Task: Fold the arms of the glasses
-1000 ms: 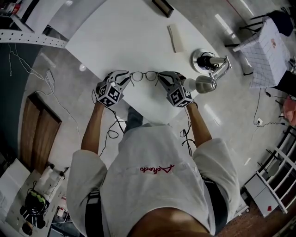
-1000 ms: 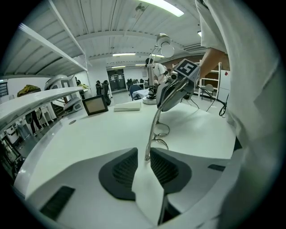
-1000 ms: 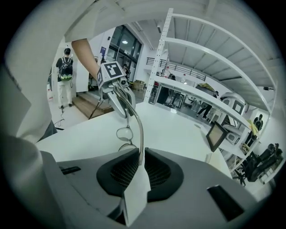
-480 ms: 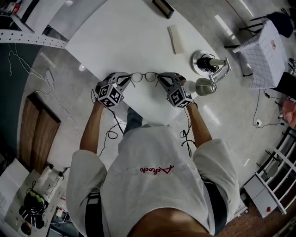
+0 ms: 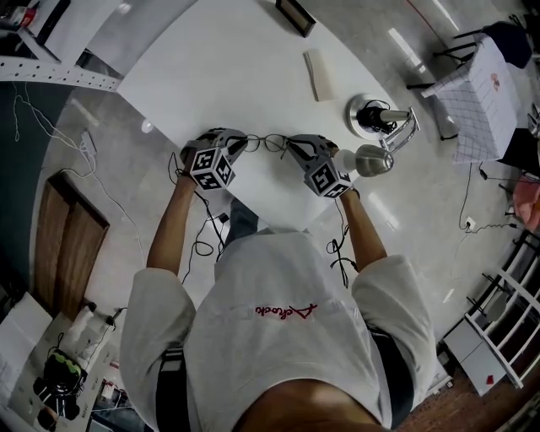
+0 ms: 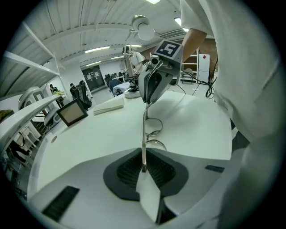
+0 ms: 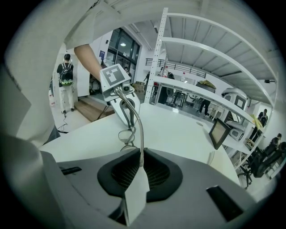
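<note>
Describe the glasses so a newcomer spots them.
At the white table's near edge the left gripper and right gripper face each other, the right's jaws having just closed. The glasses span between them, an end in each: thin wire, two round lenses.

**Glasses at the near edge, three things beyond**

The glasses (image 5: 268, 142) were over the near edge of the surface (image 5: 228, 67), just in front of the person (image 5: 287, 321). Beyond them and a little to the right, a flat pad (image 5: 319, 72) lay on the surface. Farther back, at the far edge, stood a small screen (image 5: 295, 13). A desk lamp (image 5: 371, 114) stood on the right corner, right of the pad.
</note>
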The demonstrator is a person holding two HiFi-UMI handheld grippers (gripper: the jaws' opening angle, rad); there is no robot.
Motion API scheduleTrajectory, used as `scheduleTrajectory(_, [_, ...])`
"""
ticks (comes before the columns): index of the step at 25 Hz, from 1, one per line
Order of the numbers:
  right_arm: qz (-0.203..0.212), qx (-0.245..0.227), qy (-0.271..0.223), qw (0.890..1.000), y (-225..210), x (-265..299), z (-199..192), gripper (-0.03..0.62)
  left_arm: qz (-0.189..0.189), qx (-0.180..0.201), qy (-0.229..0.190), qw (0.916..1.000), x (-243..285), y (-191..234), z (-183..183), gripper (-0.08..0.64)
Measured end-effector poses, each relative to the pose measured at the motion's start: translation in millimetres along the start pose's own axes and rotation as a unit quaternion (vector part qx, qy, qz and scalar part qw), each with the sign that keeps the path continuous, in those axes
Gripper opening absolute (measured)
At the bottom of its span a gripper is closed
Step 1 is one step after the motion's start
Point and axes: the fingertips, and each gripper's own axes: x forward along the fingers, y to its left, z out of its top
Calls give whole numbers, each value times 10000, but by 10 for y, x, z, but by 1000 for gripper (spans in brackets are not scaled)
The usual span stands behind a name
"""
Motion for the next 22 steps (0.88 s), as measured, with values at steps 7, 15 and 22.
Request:
scheduleTrajectory(7, [19, 65, -27, 10000, -6, 3, 13, 29, -358, 168, 297, 9988, 164, -78, -19, 54])
scheduleTrajectory(15, [264, -22, -33, 9996, 67, 100, 72, 29, -372, 194, 251, 9988, 181, -75, -14, 54])
scheduleTrajectory(22, [470, -173, 132, 9987, 123, 213, 54, 28, -359, 144, -14, 9993, 123, -120, 6, 108])
